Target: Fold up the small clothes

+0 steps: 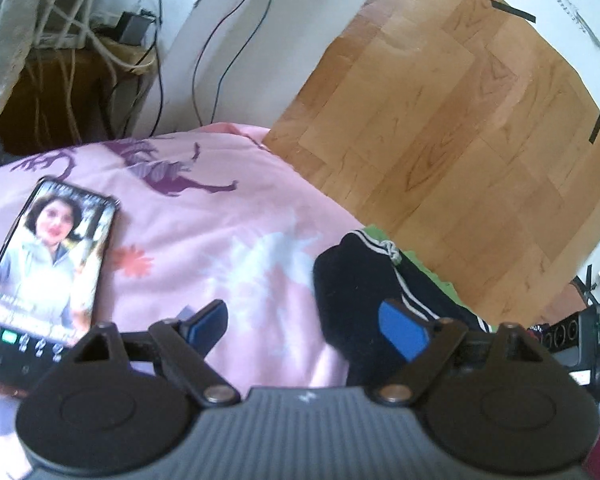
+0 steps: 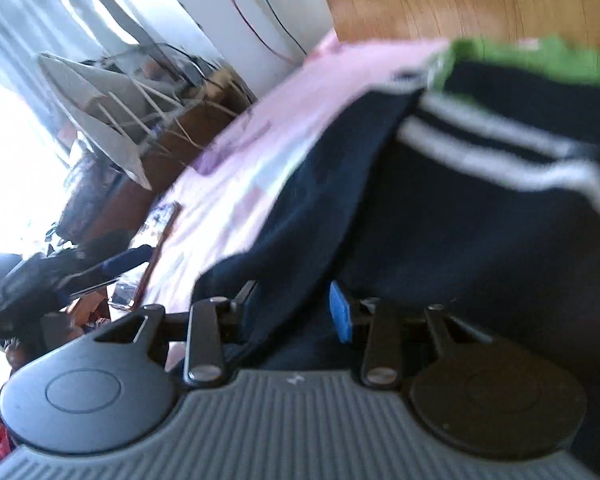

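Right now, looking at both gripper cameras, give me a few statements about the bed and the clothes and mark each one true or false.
1. A phone lies on the pink bedspread with its screen lit. True.
2. The dark garment has red stripes. False: its stripes are white.
3. The left gripper is clamped on the phone. False: its jaws stand wide open, holding nothing.
4. Something green lies beside the dark garment. True.
5. Dark cloth lies between the fingers of the right gripper. True.
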Tool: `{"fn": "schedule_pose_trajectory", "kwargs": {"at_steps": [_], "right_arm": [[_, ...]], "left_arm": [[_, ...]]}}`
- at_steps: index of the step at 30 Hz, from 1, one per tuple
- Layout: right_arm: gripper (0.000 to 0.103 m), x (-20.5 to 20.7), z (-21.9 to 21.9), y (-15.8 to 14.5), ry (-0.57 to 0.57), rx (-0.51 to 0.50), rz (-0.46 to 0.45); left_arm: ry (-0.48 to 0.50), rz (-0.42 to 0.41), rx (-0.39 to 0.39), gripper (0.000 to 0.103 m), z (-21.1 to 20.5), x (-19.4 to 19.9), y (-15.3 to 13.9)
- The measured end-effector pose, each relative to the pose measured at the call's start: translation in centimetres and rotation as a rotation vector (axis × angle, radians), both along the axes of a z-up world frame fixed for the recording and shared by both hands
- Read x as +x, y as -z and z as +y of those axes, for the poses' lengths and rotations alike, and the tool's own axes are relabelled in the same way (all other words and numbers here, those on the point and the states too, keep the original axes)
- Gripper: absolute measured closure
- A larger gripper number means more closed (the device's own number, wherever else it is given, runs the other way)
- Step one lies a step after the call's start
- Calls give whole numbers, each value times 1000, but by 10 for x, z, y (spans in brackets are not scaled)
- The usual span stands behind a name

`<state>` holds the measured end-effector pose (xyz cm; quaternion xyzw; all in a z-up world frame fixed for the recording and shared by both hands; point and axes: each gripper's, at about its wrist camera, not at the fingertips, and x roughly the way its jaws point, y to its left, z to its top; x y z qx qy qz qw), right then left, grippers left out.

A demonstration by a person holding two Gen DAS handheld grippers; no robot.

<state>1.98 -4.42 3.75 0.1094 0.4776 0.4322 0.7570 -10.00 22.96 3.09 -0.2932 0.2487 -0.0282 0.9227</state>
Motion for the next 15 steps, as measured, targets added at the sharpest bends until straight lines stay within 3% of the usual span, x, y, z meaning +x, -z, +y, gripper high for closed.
{"fn": "schedule_pose_trajectory", "kwargs": {"at_steps": [1,2,4,9,15], "right_arm": [[62,1,4,5,19,23,15],[70,-2,8,4,30,37,25],[97,-6,17,0,6,52,38],[97,2,25,-34,-54,50,-99],[97,44,53,-150,-112,-27,-448]], "left_arm": [[1,4,-4,17,1,-1,2],[3,9,-7,17,1,0,4],[9,12,-14,17,0,1,5],[34,-37,12,14,-5,1,-2],[35,-47,2,14,-14,10,-6]]}}
